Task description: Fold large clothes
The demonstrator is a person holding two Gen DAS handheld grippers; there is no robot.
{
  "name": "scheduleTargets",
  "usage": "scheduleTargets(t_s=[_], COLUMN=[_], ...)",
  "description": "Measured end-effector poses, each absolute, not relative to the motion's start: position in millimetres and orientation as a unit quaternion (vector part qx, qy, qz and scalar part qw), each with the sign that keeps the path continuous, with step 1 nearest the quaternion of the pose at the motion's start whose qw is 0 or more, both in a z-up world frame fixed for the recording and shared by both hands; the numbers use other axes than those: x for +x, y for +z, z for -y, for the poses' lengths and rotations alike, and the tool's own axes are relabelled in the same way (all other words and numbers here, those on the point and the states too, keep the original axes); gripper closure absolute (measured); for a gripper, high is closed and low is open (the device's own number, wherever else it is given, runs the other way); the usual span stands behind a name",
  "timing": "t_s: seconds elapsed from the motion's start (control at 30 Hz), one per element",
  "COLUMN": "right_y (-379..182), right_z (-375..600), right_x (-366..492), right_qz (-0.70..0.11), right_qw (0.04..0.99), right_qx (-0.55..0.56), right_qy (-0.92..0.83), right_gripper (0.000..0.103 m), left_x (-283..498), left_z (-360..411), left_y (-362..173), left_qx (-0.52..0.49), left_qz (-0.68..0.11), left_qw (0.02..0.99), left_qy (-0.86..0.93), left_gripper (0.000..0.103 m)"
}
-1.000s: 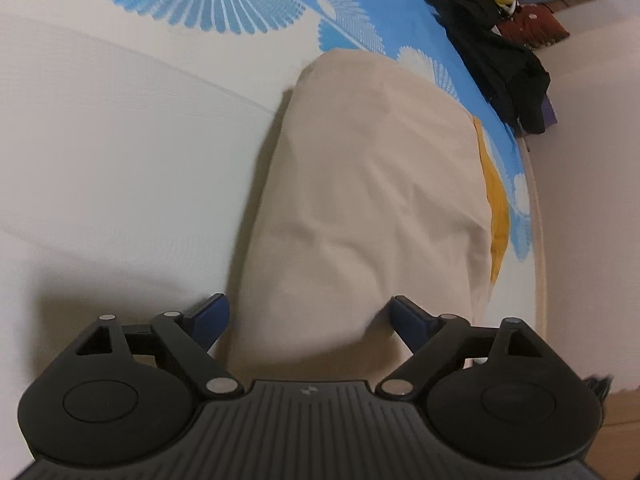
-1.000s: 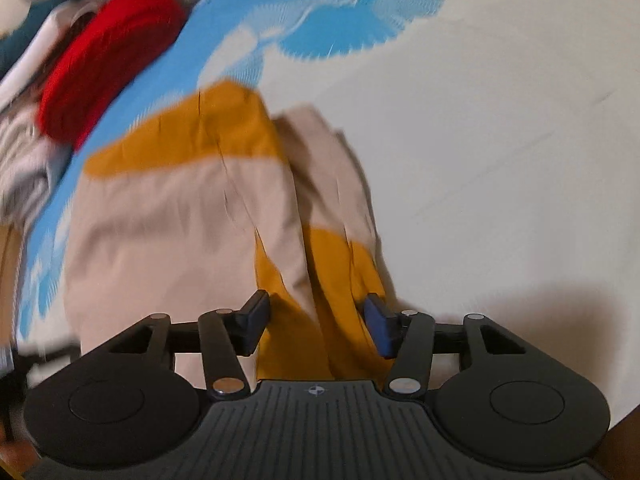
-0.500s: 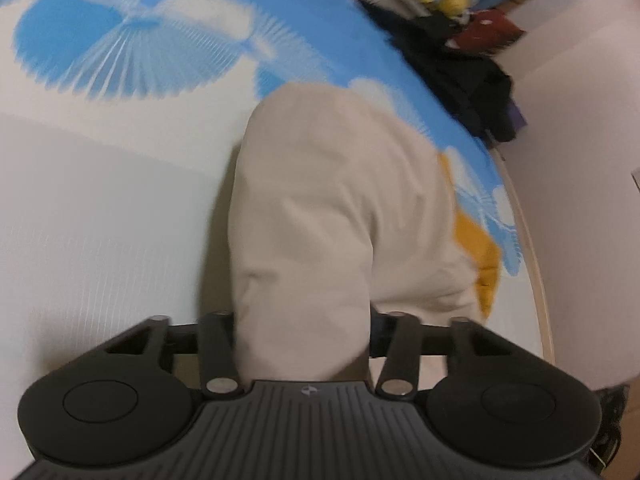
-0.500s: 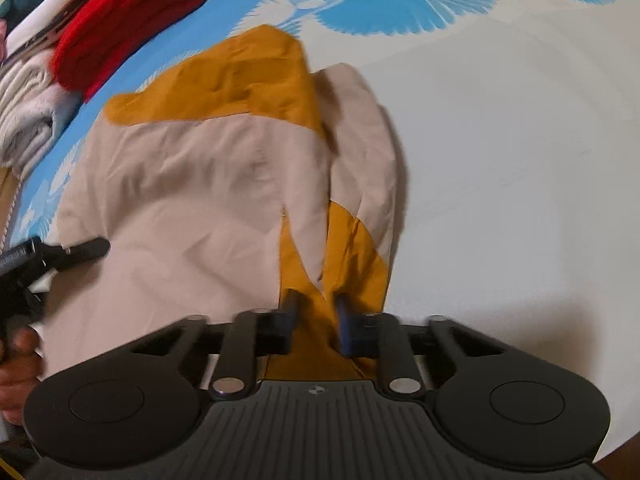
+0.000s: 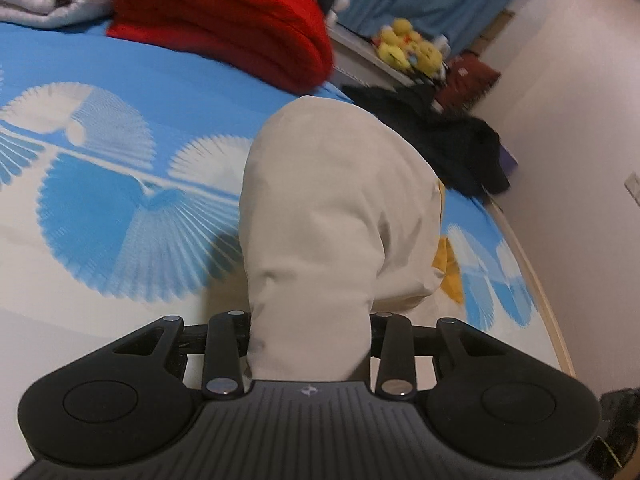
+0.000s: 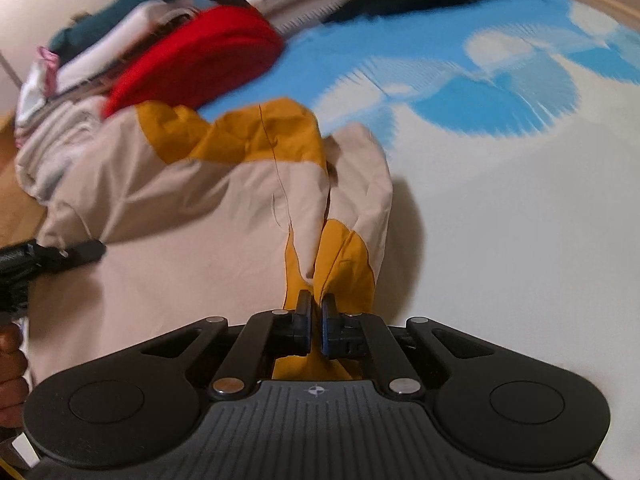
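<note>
Both tools clamp the beige-and-mustard garment [image 6: 208,216] on the bed [image 6: 500,220]: the left gripper [image 5: 310,344] pinches bunched beige cloth, the right gripper [image 6: 315,326] a mustard edge. Bare sheet lies rightward; folded clothes [image 5: 224,24] crowd the far side.

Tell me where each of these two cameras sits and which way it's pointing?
Left wrist: rides on the left gripper, looking along its fingers over bunched beige garment toward a red blanket.
Right wrist: rides on the right gripper, fingers pinching the mustard part; the left gripper's tip and the person's hand show at left.
Shared: garment, red blanket, blue-patterned bedsheet.
</note>
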State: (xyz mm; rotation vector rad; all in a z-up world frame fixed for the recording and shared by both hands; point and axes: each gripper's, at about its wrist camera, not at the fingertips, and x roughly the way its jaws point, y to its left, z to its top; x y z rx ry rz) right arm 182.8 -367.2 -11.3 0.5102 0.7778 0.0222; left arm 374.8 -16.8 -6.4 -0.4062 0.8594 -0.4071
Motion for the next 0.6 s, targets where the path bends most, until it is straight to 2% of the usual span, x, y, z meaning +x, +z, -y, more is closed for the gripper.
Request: scheduleTargets(t_s=[0.1, 0.17, 0.23, 0.27, 0.37, 0.5, 0.53, 0.57, 0.6], right_y=[3.4, 9.0, 9.1, 6.8, -3.1, -4.6, -3.9, -3.6, -4.5], right_z=[351.5, 341.7, 332.2, 328.6, 322.4, 326.5, 328.9, 330.9, 331.6], right_x=[199.9, 211.3, 223.3, 229.9, 246.0, 246.7, 245.1, 243.2, 242.5], right_qz=[-0.33, -0.304, -0.293, -0.295, -0.317, -0.324, -0.324, -0.327, -0.334], right_qw=[0.912, 0.92, 0.926, 0.928, 0.927, 0.928, 0.925, 0.922, 0.917], right_qx=[0.242, 0.241, 0.231, 0.222, 0.198, 0.18, 0.195, 0.207, 0.216], right_qy=[0.031, 0.046, 0.053, 0.05, 0.009, -0.042, -0.034, -0.023, -0.009], right_gripper=[0.099, 0.099, 0.099, 0.099, 0.095, 0.091, 0.089, 0.08, 0.066], left_x=[393.5, 405.8, 414.3, 415.9, 415.0, 402.1, 398.3, 393.2, 388.1], left_z=[-7.6, -20.6, -37.0, -44.5, -68.1, -81.4, -81.4, -78.3, -74.0], left_y=[-5.6, -4.7, -4.5, -3.7, 1.0, -1.1, -4.9, -9.9, -15.4], left_qx=[-0.2, -0.203, -0.211, -0.211, -0.204, -0.185, -0.174, -0.153, -0.129], left_qz=[-0.402, -0.394, -0.388, -0.385, -0.383, -0.441, -0.456, -0.475, -0.492], left_qw=[0.875, 0.879, 0.884, 0.888, 0.895, 0.869, 0.861, 0.852, 0.846], left_qy=[-0.181, -0.174, -0.154, -0.136, -0.1, -0.129, -0.145, -0.158, -0.162], left_gripper=[0.06, 0.052, 0.034, 0.032, 0.031, 0.031, 0.03, 0.03, 0.03])
